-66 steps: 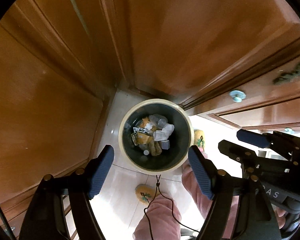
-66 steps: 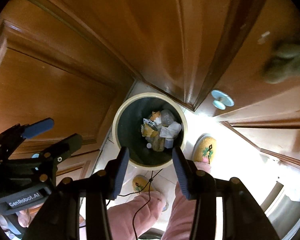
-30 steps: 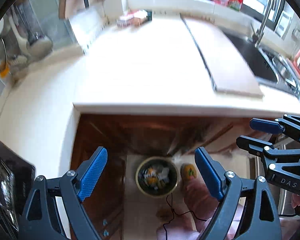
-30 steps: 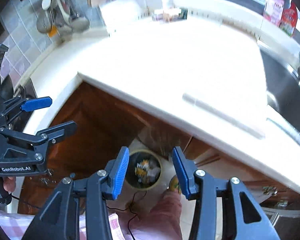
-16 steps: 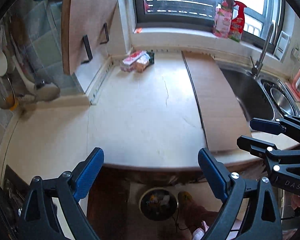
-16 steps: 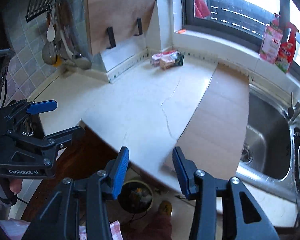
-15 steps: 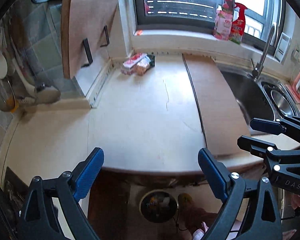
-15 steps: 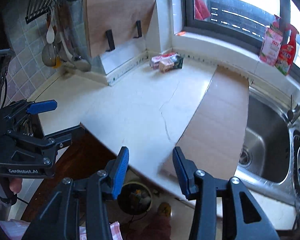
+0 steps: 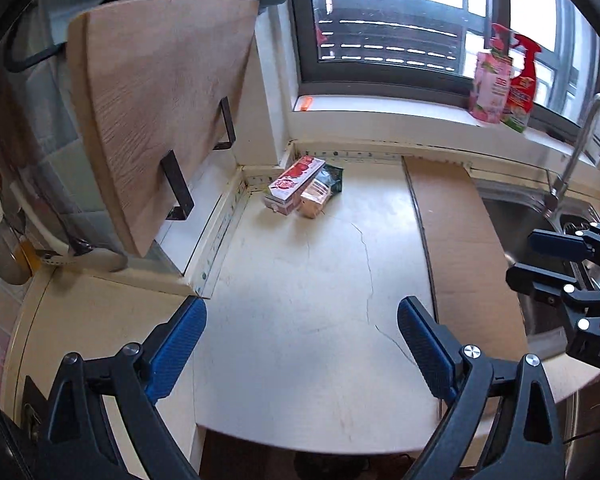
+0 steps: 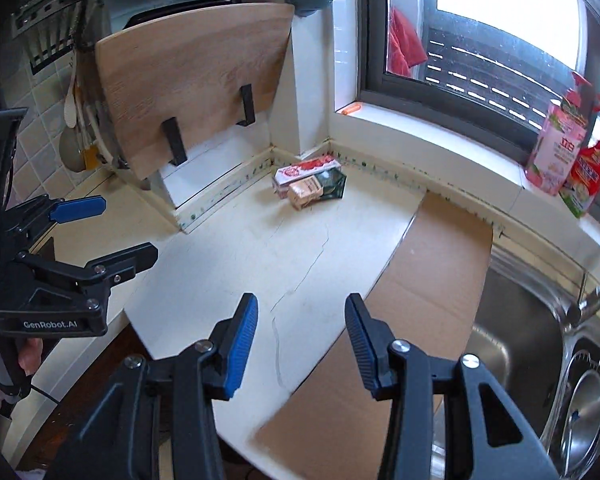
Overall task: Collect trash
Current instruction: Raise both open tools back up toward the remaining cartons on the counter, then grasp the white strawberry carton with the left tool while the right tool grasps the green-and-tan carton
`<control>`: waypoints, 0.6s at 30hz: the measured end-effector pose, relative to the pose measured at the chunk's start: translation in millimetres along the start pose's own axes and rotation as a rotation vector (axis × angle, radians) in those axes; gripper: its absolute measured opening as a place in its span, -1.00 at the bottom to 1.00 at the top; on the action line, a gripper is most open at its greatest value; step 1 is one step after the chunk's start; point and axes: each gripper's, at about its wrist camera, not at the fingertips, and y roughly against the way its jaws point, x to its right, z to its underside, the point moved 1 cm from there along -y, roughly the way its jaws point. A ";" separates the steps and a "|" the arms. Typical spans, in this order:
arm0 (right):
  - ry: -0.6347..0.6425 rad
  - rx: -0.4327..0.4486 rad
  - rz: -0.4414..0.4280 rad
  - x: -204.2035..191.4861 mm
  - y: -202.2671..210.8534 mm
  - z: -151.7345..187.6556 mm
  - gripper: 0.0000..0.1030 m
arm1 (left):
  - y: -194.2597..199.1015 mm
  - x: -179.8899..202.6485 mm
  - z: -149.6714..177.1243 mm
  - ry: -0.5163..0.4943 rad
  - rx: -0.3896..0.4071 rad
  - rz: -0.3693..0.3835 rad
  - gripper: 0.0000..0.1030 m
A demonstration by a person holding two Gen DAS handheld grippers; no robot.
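Three pieces of trash lie together in the far corner of the pale countertop [image 9: 300,272]: a pink and red carton [image 9: 294,184] [image 10: 306,170], a small tan carton [image 9: 314,200] [image 10: 306,192] and a dark green packet [image 9: 332,178] [image 10: 334,184]. My left gripper [image 9: 300,312] [image 10: 124,228] hovers over the counter's near edge, jaws wide apart with nothing between them. My right gripper [image 10: 302,304] [image 9: 528,256] hangs beside it to the right, jaws partly apart and empty. Both are well short of the trash.
A brown cardboard sheet [image 9: 452,232] [image 10: 432,272] covers the counter's right part, next to a steel sink [image 10: 512,344] with a tap [image 9: 572,152]. A wooden cutting board [image 9: 152,120] stands in a rack at the left. A pink pouch [image 10: 558,152] and a red spray bottle [image 10: 592,168] stand on the sill.
Both grippers have risen from the bin on the floor to above the countertop. The bin has dropped out of view, and the trash in the corner looks nearer. The left jaws stand slightly wider.
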 end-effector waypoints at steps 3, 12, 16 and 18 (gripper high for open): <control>-0.003 -0.009 -0.020 18.1 -23.4 -21.0 -0.11 | -25.4 -6.5 -16.5 0.048 -0.020 -0.008 0.85; -0.168 -0.121 -0.135 75.9 -121.9 -74.6 -0.11 | -112.9 -9.4 -50.3 0.134 -0.082 -0.024 0.85; -0.264 -0.165 -0.178 94.7 -171.2 -96.8 -0.11 | -153.4 -0.5 -68.7 0.089 -0.080 -0.067 0.85; -0.324 -0.186 -0.201 101.0 -194.7 -107.4 -0.11 | -177.0 0.6 -81.2 0.060 -0.070 -0.117 0.85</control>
